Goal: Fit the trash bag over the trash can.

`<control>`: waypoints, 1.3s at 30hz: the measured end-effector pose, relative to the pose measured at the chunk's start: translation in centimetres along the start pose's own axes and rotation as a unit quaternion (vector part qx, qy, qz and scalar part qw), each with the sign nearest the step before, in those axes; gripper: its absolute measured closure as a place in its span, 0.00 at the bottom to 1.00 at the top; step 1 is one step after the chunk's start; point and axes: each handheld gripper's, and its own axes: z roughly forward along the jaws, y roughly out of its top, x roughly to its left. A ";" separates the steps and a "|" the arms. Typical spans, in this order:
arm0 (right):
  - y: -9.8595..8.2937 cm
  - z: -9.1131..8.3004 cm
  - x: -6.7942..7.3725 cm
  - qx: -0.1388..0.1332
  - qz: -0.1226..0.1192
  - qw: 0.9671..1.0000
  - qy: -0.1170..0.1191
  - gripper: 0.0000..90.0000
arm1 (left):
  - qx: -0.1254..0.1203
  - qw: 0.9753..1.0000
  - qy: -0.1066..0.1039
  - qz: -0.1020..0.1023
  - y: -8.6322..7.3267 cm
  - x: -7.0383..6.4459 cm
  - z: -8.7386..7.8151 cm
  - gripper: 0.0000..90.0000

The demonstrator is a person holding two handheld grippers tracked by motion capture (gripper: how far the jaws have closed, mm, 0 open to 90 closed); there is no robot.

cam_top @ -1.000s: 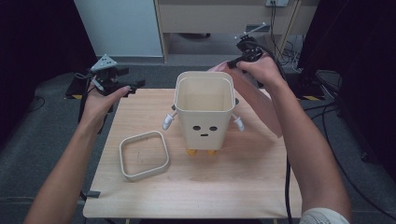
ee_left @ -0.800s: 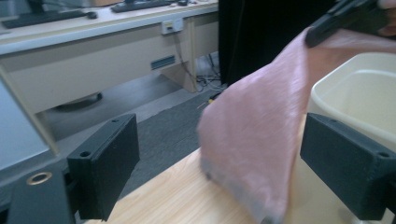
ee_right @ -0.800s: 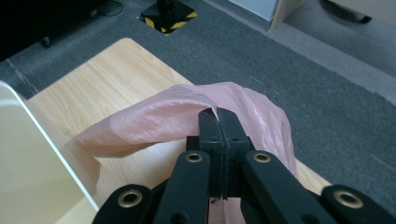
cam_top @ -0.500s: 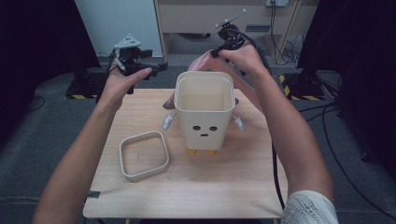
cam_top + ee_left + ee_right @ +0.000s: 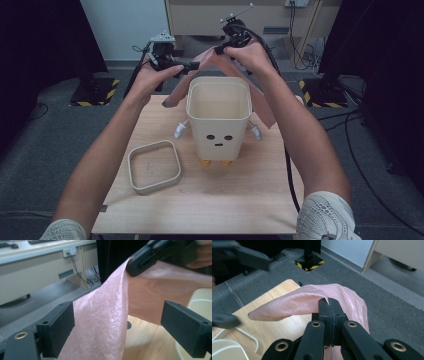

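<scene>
High view: pink bag (image 5: pixel 215 62) raised behind cream bin (image 5: pixel 219 117) on wooden table (image 5: pixel 200 200); loose ring (image 5: pixel 154 166) beside.
Left gripper view: left gripper (image 5: pixel 117 322) gaping wide around bag (image 5: pixel 105 322).
Right gripper view: right gripper (image 5: pixel 329 305) clamped tight on bag (image 5: pixel 294 305); grey floor (image 5: pixel 392 297) beyond.

A small wooden table (image 5: pixel 240 200) is seen from above, set on grey floor (image 5: pixel 50 150). A cream bin (image 5: pixel 219 117) with a drawn face is stood upright near the middle of the top, raised on small orange feet (image 5: pixel 214 163), with a stubby arm at each side. A cream square ring (image 5: pixel 153 166) is laid flat to the left of the bin, apart from it, close to the left edge. The near half of the tabletop is left bare. The wooden top (image 5: pixel 147 340) is also seen in the left gripper view.
</scene>
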 end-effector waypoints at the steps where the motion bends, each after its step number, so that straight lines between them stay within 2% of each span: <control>1: 0.1 0.0 0.1 -0.006 0.000 1.000 0.003 1.00 | 0.003 1.000 0.000 -0.002 0.0 0.1 0.3 0.12; 4: 0.5 -0.3 0.3 -0.017 -0.001 1.000 0.007 1.00 | 0.005 1.000 0.003 -0.004 0.1 0.2 0.7 0.12; 8: 1.0 -0.9 0.8 -0.028 0.001 1.000 0.012 1.00 | 0.020 1.000 0.021 0.000 0.1 0.5 0.9 0.13; 12: 1.0 -1.4 1.2 -0.034 -0.006 0.999 0.015 1.00 | 0.039 0.999 0.022 0.003 -0.1 0.6 0.9 0.23; 15: 1.0 -1.9 1.8 -0.037 -0.012 0.999 0.018 1.00 | 0.046 0.999 0.022 0.016 -0.3 0.3 0.8 0.29; 16: 1.0 -2.1 2.0 -0.038 -0.014 0.999 0.019 1.00 | 0.051 0.998 0.029 0.021 -0.4 0.2 0.7 0.31; 17: 1.0 -2.3 2.3 -0.039 -0.019 0.999 0.021 1.00 | 0.055 0.998 0.032 0.030 -0.4 0.1 0.5 0.38; 18: 0.9 -2.7 2.9 -0.037 -0.026 0.999 0.023 1.00 | 0.053 0.997 0.052 0.036 -0.3 -0.2 0.0 0.55; 19: 0.8 -2.9 3.2 -0.039 -0.034 0.998 0.024 1.00 | 0.051 0.996 0.059 0.041 -0.2 -0.3 -0.2 0.64; 20: 0.8 -2.9 3.2 -0.039 -0.034 0.998 0.024 1.00 | 0.051 0.996 0.059 0.041 -0.2 -0.3 -0.2 0.71; 21: 0.7 -3.2 3.5 -0.040 -0.034 0.998 0.026 1.00 | 0.049 0.996 0.067 0.045 -0.1 -0.4 -0.5 0.71; 23: 0.1 -3.9 4.3 -0.043 -0.041 0.998 0.034 1.00 | 0.044 0.995 0.075 0.046 0.3 -0.8 -1.0 0.90; 26: -0.8 -4.5 5.1 -0.050 -0.046 0.997 0.040 1.00 | 0.016 0.996 0.091 0.017 1.2 -1.2 -2.2 0.94; 28: -1.4 -4.8 5.5 -0.051 -0.050 0.996 0.046 0.94 | 0.003 0.994 0.105 0.004 1.5 -1.4 -2.9 0.95; 29: -1.7 -4.9 5.7 -0.052 -0.052 0.996 0.049 0.87 | -0.005 0.994 0.109 0.009 1.6 -1.4 -3.3 0.96; 30: -1.7 -4.9 5.7 -0.052 -0.052 0.996 0.049 0.87 | -0.005 0.994 0.109 0.009 1.6 -1.4 -3.3 0.96; 31: -2.5 -5.3 6.0 -0.057 -0.061 0.995 0.045 0.72 | -0.021 0.993 0.114 0.005 1.8 -1.6 -4.0 0.97; 32: -2.5 -5.3 6.0 -0.057 -0.061 0.995 0.045 0.72 | -0.021 0.993 0.114 0.005 1.8 -1.6 -4.0 0.97; 33: -3.3 -5.8 6.1 -0.059 -0.058 0.996 0.039 0.61 | -0.027 0.992 0.121 0.001 2.1 -1.9 -4.6 0.97; 34: -3.7 -6.0 6.1 -0.059 -0.058 0.995 0.046 0.58 | -0.027 0.992 0.121 0.001 2.1 -1.9 -4.6 0.97; 36: -4.7 -6.5 6.2 -0.054 -0.067 0.995 0.041 0.52 | -0.036 0.992 0.119 0.004 2.3 -2.0 -5.0 0.97; 38: -5.3 -6.7 6.2 -0.051 -0.071 0.995 0.041 0.51 | -0.034 0.992 0.123 -0.002 2.3 -2.0 -5.1 0.97; 39: -6.4 -7.2 6.1 -0.044 -0.071 0.996 0.040 0.48 | -0.038 0.993 0.112 0.001 2.4 -1.9 -5.1 0.97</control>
